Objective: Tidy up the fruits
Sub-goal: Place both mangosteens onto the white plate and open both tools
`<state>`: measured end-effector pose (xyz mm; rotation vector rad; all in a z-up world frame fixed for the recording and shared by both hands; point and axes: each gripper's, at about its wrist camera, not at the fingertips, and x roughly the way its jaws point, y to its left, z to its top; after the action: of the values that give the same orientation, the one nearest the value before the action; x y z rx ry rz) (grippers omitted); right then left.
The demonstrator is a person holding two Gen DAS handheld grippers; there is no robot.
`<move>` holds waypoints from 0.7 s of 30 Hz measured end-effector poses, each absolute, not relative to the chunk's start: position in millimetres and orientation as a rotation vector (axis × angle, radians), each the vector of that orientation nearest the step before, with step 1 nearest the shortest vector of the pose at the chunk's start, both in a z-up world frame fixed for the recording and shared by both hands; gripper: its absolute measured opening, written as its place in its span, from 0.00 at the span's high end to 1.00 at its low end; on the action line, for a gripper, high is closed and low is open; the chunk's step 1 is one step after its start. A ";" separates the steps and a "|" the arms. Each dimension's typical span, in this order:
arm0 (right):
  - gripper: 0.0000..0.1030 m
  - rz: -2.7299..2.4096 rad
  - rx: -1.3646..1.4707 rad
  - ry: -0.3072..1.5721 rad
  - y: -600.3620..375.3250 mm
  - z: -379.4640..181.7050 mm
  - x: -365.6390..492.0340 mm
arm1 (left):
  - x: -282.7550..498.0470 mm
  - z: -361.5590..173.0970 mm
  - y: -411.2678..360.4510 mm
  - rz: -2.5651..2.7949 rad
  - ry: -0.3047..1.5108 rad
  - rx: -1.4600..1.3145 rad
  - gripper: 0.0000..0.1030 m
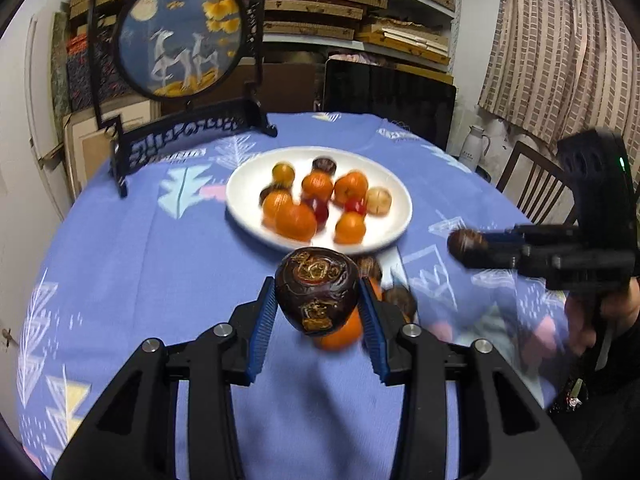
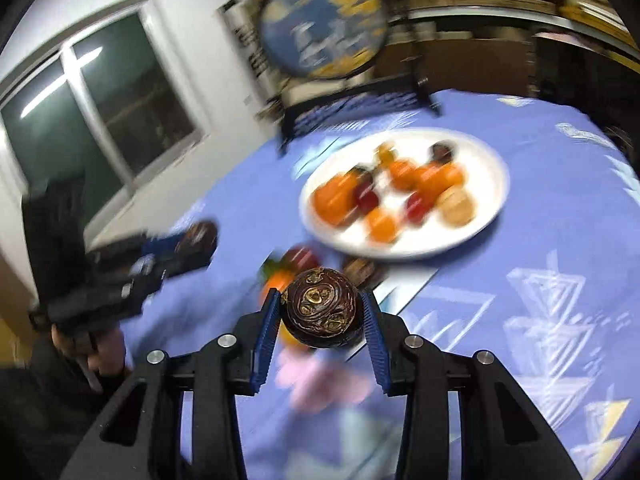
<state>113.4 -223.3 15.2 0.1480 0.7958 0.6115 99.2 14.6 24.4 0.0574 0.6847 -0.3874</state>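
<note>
My left gripper (image 1: 318, 294) is shut on a dark brown round fruit (image 1: 316, 290) with golden markings, held above the blue tablecloth. My right gripper (image 2: 320, 308) is shut on a similar dark brown fruit (image 2: 322, 306); in the left wrist view that gripper (image 1: 470, 246) comes in from the right. The left gripper (image 2: 196, 240) also shows at the left of the right wrist view. A white plate (image 1: 244, 188) ahead carries several oranges, small red fruits, dark fruits and a pale one. Loose fruits lie near the plate's front rim, among them an orange (image 1: 340, 334) and a dark one (image 1: 402, 300).
A round blue embroidered screen (image 1: 180, 36) on a black stand sits at the table's far left. Behind the table are a dark chair back (image 1: 388, 96), shelves with boxes and a curtain. A wooden chair (image 1: 532, 188) stands at the right. A hand (image 1: 600, 316) holds the right gripper.
</note>
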 end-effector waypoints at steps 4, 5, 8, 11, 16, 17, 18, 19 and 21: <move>0.60 0.548 0.181 0.760 -239.9 32.7 160.9 | 141.4 33.9 -6.4 -0.409 0.682 0.050 0.61; 0.60 0.539 0.185 0.755 -239.4 35.8 174.2 | 154.8 35.8 -12.5 -0.412 0.683 0.051 0.61; 0.60 0.516 0.190 0.758 -236.3 35.0 212.1 | 195.3 36.1 -26.3 -0.417 0.704 0.043 0.61; 0.60 0.495 0.189 0.769 -228.0 27.2 248.8 | 233.3 29.7 -34.4 -0.411 0.743 0.023 0.61; 0.59 0.455 0.163 0.785 -214.3 11.0 287.0 | 272.7 11.4 -39.5 -0.376 0.816 0.002 0.60; 0.57 0.450 0.152 0.782 -212.2 9.2 291.0 | 274.3 10.1 -38.2 -0.374 0.819 -0.008 0.58; 0.48 0.444 0.150 0.777 -212.1 9.4 290.5 | 273.1 11.0 -36.2 -0.377 0.816 -0.015 0.50; 0.46 0.442 0.155 0.765 -213.5 10.9 287.6 | 269.9 12.7 -33.7 -0.377 0.806 -0.020 0.40; 0.46 0.443 0.147 0.744 -215.6 16.0 276.3 | 257.8 20.0 -27.5 -0.370 0.770 -0.020 0.33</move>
<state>276.3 -215.6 16.0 0.1473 0.7442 0.4433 257.8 -27.5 20.0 -0.0204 0.7700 -0.3700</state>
